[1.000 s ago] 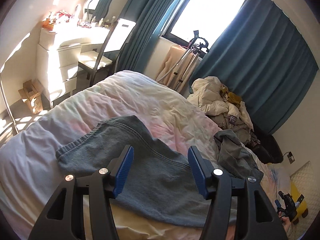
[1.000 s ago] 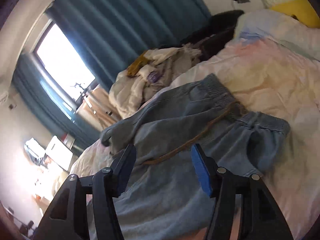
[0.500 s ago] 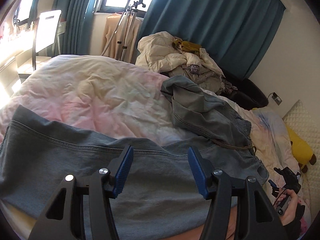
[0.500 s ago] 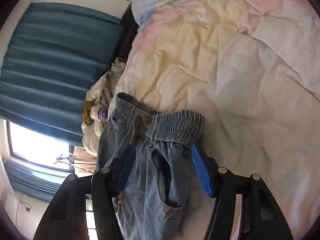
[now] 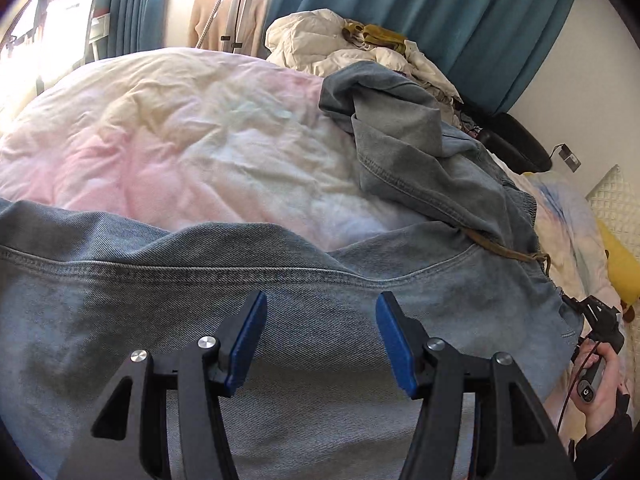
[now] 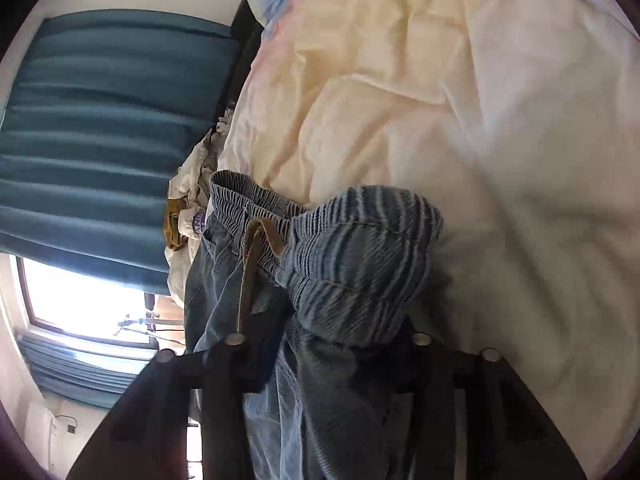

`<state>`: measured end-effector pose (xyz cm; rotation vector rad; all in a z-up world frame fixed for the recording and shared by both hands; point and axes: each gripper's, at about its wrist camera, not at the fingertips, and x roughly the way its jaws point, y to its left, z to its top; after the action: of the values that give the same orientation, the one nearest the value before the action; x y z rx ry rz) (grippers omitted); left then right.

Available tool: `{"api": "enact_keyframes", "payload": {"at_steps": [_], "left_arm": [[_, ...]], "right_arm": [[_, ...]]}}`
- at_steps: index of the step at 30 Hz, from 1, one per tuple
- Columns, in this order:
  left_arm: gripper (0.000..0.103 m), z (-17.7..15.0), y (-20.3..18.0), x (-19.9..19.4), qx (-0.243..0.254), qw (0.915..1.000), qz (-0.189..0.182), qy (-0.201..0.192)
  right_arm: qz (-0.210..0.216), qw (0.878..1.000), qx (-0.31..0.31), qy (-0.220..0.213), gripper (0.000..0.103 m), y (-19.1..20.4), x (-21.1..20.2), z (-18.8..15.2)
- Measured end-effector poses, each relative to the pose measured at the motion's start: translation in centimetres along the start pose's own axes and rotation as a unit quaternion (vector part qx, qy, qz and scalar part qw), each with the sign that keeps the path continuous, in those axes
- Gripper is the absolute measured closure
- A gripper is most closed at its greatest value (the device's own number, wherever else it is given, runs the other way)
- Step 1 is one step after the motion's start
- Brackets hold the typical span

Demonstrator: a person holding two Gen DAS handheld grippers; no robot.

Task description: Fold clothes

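Left hand-held gripper (image 5: 319, 340), fingers apart, above jeans (image 5: 280, 320) spread on bed (image 5: 180, 140); clothes pile (image 5: 360, 48) beyond.

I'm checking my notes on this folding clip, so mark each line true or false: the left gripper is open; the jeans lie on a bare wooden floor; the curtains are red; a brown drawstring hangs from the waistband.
1. The left gripper is open. True: its blue pads stand apart over the denim.
2. The jeans lie on a bare wooden floor. False: they lie on a pastel duvet.
3. The curtains are red. False: they are teal.
4. A brown drawstring hangs from the elastic waistband. True.
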<state>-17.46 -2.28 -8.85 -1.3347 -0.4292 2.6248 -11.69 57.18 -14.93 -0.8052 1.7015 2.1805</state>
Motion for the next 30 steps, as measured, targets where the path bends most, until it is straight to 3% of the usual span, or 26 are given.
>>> {"api": "enact_keyframes", "payload": {"at_steps": [6, 20, 25, 27, 30], "left_arm": [[0.045, -0.4, 0.4, -0.1, -0.014, 0.9998, -0.014, -0.004], [0.045, -0.6, 0.5, -0.2, -0.014, 0.9998, 0.011, -0.002], [0.045, -0.4, 0.2, -0.9, -0.007, 0.9999, 0.007, -0.010], [0.045, -0.4, 0.1, -1.3, -0.006, 0.9999, 0.006, -0.014], [0.045, -0.3, 0.1, -1.9, -0.009, 0.9998, 0.002, -0.018]], "right_arm": [[-0.041, 0.997, -0.049, -0.043, 0.085, 1.0, -2.2, -0.1], [-0.129, 0.970, -0.153, -0.135, 0.085, 3.5, -7.2, -0.8], [-0.150, 0.960, -0.176, -0.158, 0.076, 4.8, -8.6, -2.0], [-0.158, 0.955, -0.185, -0.167, 0.059, 5.3, -9.2, -2.5], [-0.170, 0.948, -0.199, -0.181, 0.049, 6.1, -10.0, -3.2]]}}
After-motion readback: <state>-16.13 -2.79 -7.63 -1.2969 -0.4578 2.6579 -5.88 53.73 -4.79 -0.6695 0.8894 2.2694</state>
